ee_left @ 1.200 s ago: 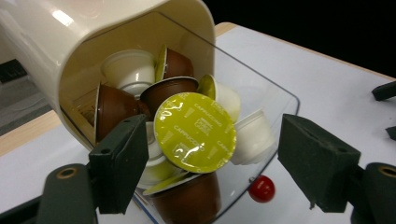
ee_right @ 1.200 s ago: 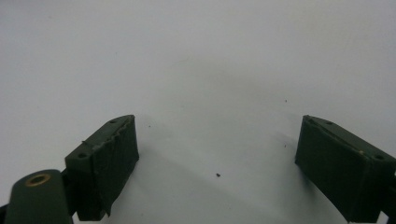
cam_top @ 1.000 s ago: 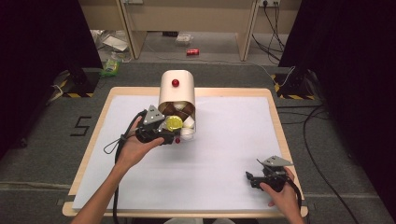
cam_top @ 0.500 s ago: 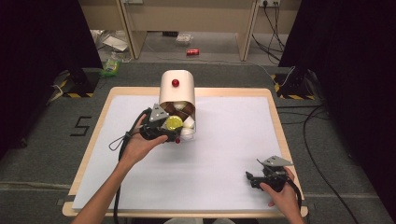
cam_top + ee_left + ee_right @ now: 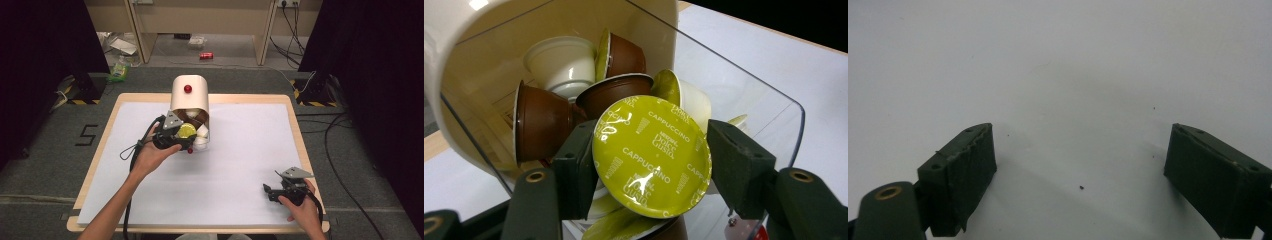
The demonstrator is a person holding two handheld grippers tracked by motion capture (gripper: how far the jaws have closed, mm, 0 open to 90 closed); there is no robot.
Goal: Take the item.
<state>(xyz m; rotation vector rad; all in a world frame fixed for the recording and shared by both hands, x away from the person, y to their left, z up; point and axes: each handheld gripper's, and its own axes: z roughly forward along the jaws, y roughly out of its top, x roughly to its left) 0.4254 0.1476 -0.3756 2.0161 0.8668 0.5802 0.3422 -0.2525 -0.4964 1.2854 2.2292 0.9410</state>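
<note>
- Tongs are held in each hand of a person at a bench (image 5: 240, 200) covered in white.
- At the far middle of the bench a cream dispenser (image 5: 190, 95) with a red knob (image 5: 188, 89) is seen; its clear front tray (image 5: 744, 95) is heaped with brown, cream and green-lidded coffee capsules.
- The left tongs (image 5: 186, 141) are pushed into that tray, and their jaws have just been closing. Compared with a second ago, when they stood wider around the heap, they are now clamped on one capsule.
- The gripped capsule (image 5: 652, 156) is shown in the left gripper view with its green foil lid, printed "Cappuccino", facing the camera; each edge of the lid is pressed by a black pad, and the capsule is tilted slightly above the others.
- The capsule remains inside the tray, at its front, touching or just beside the brown capsules (image 5: 541, 122) behind it.
- The change is judged to mean that the grasp is made and the picking step is nearly done; lifting the capsule clear of the tray wall is what is left.
- The right tongs (image 5: 274, 192) are rested near the bench's near right corner, well apart from the dispenser, with jaws spread wide over bare white surface and nothing between them.
</note>
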